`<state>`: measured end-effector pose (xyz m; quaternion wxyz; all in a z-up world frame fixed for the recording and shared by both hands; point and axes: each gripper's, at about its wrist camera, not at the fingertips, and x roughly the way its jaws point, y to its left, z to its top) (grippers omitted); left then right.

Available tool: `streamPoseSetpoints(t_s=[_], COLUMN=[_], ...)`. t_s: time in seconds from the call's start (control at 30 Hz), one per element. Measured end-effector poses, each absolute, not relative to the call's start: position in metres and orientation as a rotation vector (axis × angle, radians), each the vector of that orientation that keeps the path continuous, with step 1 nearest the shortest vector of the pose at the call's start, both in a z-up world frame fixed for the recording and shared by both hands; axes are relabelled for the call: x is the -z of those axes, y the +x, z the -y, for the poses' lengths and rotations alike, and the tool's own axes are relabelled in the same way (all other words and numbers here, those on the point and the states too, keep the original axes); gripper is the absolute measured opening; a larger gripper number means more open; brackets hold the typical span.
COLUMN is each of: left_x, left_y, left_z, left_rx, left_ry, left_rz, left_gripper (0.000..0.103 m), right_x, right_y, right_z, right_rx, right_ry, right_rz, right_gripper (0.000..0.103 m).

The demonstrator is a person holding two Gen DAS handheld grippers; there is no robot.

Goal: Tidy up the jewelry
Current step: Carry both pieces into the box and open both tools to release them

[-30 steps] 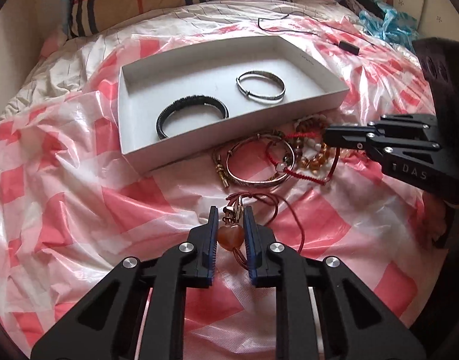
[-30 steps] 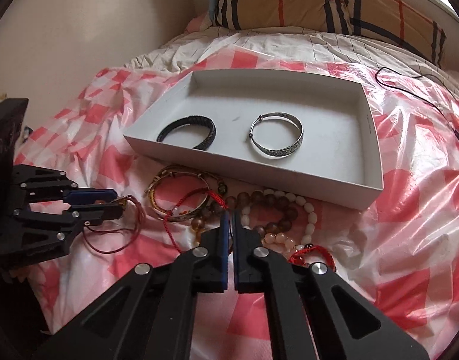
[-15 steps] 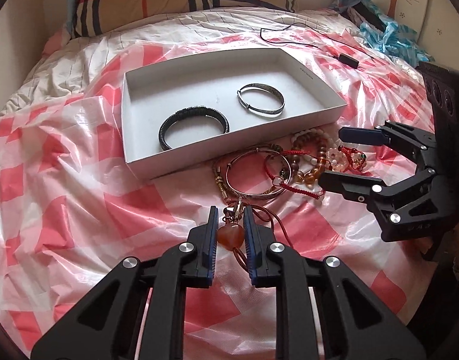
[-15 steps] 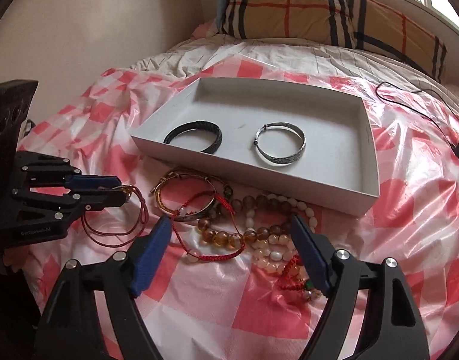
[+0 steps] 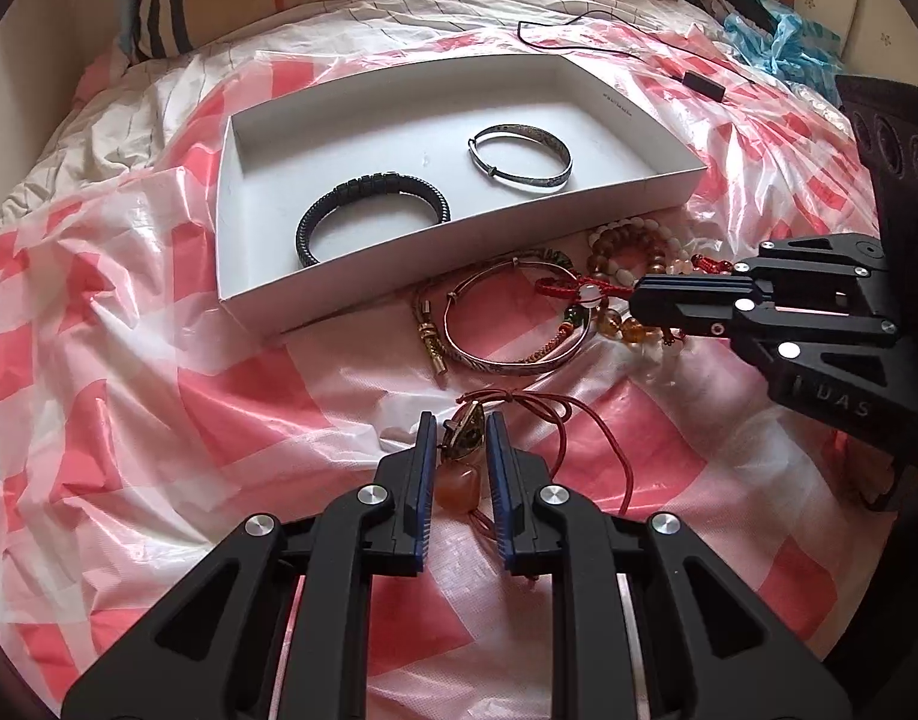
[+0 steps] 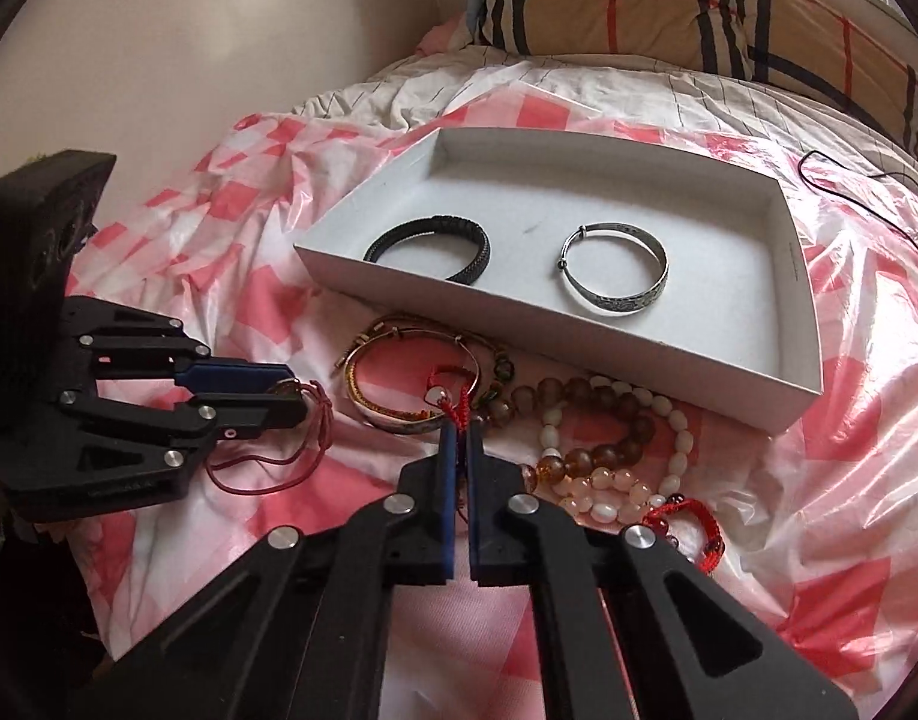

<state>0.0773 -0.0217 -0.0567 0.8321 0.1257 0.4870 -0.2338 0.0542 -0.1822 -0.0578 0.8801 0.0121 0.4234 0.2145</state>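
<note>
Progress looks early: beyond both sets of fingers, the white tray (image 5: 669, 177) holds only a black bracelet (image 5: 372, 219) and a silver bangle (image 5: 522, 165). Left gripper (image 5: 459, 456) is clamped narrowly on an orange pendant (image 5: 457, 489) with red cord. Right gripper (image 6: 458, 438) is pinched tight, apparently on a red knotted cord bracelet (image 6: 450, 396). Bead strands (image 6: 603, 444) lie unsorted just right of its tips.

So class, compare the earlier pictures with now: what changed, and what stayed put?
The right hand-held gripper opened wide, then shut on the red braided string bracelet. The left hand-held gripper stayed clamped on the orange stone pendant. The white cardboard tray did not move.
</note>
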Motion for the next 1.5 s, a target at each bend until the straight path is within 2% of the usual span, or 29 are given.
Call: streamPoseSetpoints(t_s=[0.07,0.47,0.9,1.5], left_x=[0.053,0.014,-0.015,-0.027], left_y=[0.077,0.077,0.094,0.128], left_z=[0.021,0.008,0.021,0.036], left_rx=[0.502,0.547,0.475,0.407], left_ry=[0.26,0.119,0.042,-0.034], left_rz=[-1.02,-0.897,-0.758,-0.674], left_gripper=[0.013,0.012,0.013,0.013], right_x=[0.053,0.02,-0.014,-0.027], right_y=[0.049,0.041,0.042,0.081], right_z=[0.189,0.215,0.215,0.215], right_rx=[-0.455,-0.478,-0.398,-0.355], right_ry=[0.073,0.286,0.273,0.242], right_rz=[-0.865,-0.747,-0.592,-0.533], right_gripper=[0.003,0.003,0.003,0.003])
